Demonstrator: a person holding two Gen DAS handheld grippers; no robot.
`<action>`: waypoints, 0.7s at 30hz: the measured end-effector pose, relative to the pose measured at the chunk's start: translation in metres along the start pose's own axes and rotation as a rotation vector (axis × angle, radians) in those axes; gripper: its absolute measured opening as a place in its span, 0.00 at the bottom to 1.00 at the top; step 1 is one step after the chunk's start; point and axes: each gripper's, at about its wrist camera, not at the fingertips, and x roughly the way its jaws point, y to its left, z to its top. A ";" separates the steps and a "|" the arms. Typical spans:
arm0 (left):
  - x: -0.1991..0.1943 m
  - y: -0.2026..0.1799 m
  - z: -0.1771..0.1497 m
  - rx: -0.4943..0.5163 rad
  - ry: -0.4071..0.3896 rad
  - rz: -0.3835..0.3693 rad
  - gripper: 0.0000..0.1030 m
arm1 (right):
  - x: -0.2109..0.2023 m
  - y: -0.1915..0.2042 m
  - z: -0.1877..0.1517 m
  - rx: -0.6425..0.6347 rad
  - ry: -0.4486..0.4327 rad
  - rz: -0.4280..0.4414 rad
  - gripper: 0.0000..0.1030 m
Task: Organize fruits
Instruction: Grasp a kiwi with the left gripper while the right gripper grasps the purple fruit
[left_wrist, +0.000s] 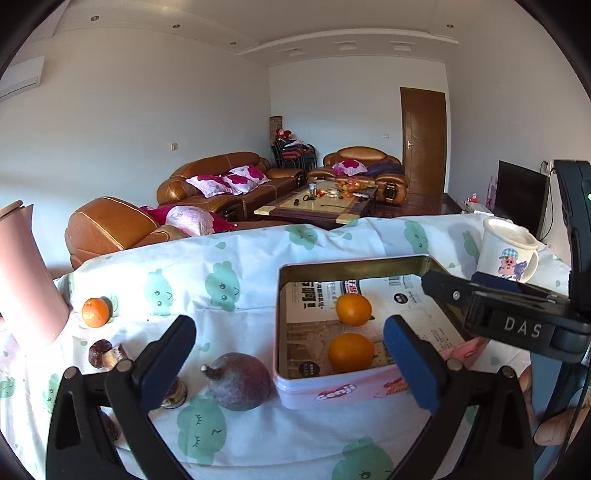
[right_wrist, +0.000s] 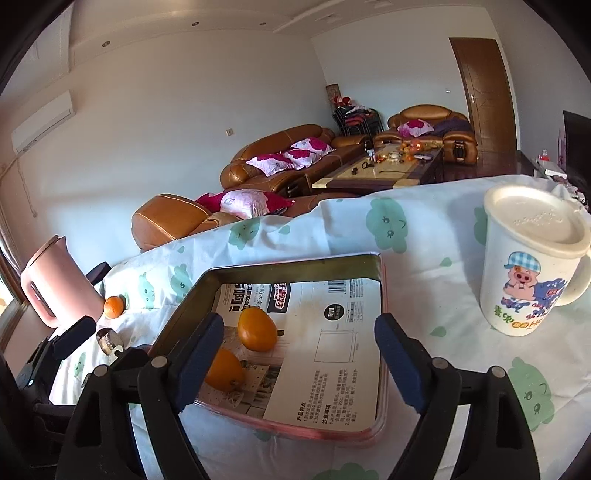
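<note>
Both grippers hang spread and empty: the left gripper (left_wrist: 290, 363) frames the purple fruit (left_wrist: 238, 381) just outside the tin (left_wrist: 332, 386), the right gripper (right_wrist: 299, 363) frames its two oranges (right_wrist: 256, 328). That round fruit could roll from a careless pinch.

I see a counter draped in a white cloth with green cloud faces (left_wrist: 229, 280). Directly on it sit a pink rectangular tin (left_wrist: 332, 387), a white lidded cartoon mug (right_wrist: 532, 266), a pink jug (left_wrist: 26, 280), a small orange tangerine (left_wrist: 96, 312) and a dusty purple round fruit (left_wrist: 240, 382).
</note>
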 end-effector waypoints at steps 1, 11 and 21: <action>-0.002 0.004 -0.002 -0.005 0.002 0.009 1.00 | -0.002 0.001 0.000 -0.010 -0.013 -0.017 0.83; -0.036 0.051 -0.023 -0.019 -0.023 0.154 1.00 | -0.014 0.011 -0.005 -0.052 -0.075 0.009 0.83; -0.071 0.119 -0.058 -0.079 0.051 0.182 1.00 | -0.021 0.053 -0.019 -0.229 -0.116 0.023 0.82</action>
